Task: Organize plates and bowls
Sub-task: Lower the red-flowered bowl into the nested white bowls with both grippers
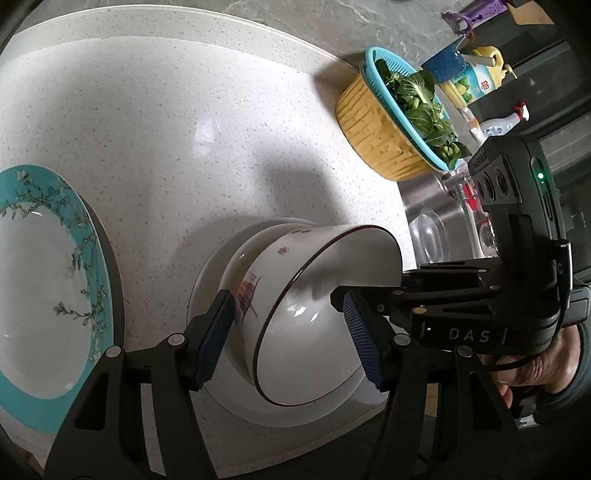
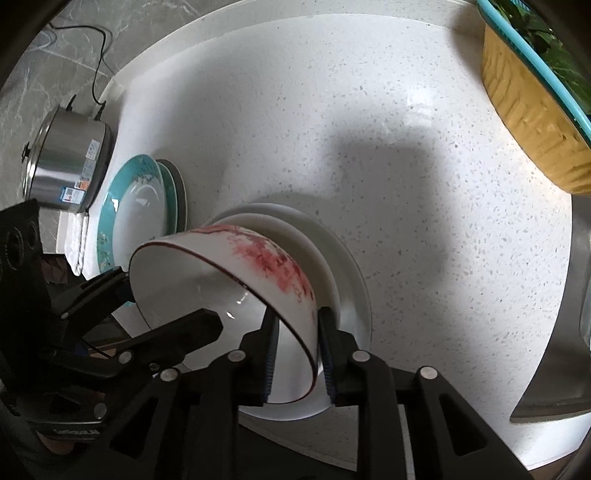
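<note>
A white speckled worktop (image 1: 207,122) catches bright glare and soft shadows; grey marbled wall (image 1: 314,14) at the far edge, steel sink (image 1: 443,210) at right.

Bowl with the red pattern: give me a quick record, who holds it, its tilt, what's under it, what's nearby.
bowl: tilted, off the counter
right claw: shut on bowl rim
left claw: fingers either side of bowl; contact unclear
below: white plates, stacked on counter
nearby: teal plates, steel pot, basket of greens
</note>
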`<state>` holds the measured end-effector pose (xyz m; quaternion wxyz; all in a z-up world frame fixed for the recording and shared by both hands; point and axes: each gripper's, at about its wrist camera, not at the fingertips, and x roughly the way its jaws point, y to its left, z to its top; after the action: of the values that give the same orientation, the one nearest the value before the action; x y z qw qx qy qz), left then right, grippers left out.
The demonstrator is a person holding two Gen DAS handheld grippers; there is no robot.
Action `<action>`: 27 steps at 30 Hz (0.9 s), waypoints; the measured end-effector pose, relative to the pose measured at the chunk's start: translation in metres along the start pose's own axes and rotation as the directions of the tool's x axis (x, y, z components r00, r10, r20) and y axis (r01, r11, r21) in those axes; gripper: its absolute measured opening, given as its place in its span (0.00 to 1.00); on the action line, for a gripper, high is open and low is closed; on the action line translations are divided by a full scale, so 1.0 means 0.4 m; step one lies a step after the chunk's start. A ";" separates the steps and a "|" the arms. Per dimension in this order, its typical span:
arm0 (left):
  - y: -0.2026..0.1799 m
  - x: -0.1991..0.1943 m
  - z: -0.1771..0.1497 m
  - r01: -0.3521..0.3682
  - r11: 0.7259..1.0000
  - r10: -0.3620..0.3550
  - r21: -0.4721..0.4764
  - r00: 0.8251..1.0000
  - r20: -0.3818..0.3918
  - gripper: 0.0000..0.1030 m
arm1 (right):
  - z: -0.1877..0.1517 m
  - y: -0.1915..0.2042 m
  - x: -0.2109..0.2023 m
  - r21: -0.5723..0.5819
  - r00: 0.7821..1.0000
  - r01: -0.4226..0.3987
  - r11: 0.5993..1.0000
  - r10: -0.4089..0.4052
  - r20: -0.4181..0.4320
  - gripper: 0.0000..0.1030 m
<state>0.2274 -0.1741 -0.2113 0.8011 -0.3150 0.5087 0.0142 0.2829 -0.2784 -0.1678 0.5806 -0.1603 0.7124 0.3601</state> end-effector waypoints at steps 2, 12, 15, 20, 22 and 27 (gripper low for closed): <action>0.001 0.000 0.001 0.000 1.000 0.000 0.000 1.000 0.000 0.58 | 0.004 -0.007 -0.001 0.006 1.000 -0.010 1.000 0.010 -0.005 0.21; -0.007 -0.011 0.003 -0.027 0.999 0.027 0.027 0.999 0.020 0.60 | 0.012 -0.039 0.012 0.052 0.996 -0.055 0.997 0.058 -0.063 0.09; -0.012 -0.026 0.006 -0.048 0.998 0.046 0.036 0.998 0.050 0.70 | 0.011 -0.040 0.015 0.053 0.995 -0.054 0.997 0.059 -0.086 0.09; -0.010 -0.029 0.005 -0.052 0.998 0.050 0.031 0.997 0.054 0.70 | 0.014 -0.047 0.021 0.065 0.990 -0.056 0.996 0.064 -0.122 0.10; -0.007 -0.029 0.005 -0.049 0.998 0.047 0.029 0.997 0.055 0.70 | 0.018 -0.042 0.023 0.059 0.989 -0.046 0.997 0.053 -0.135 0.10; 0.010 -0.042 0.005 -0.055 0.999 0.054 0.001 0.995 0.079 0.70 | 0.039 -0.016 0.034 0.044 0.987 -0.002 0.999 0.009 -0.160 0.09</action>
<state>0.2193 -0.1647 -0.1988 0.8204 -0.2989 0.4851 0.0477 0.2944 -0.2692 -0.1836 0.5241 -0.1739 0.7648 0.3319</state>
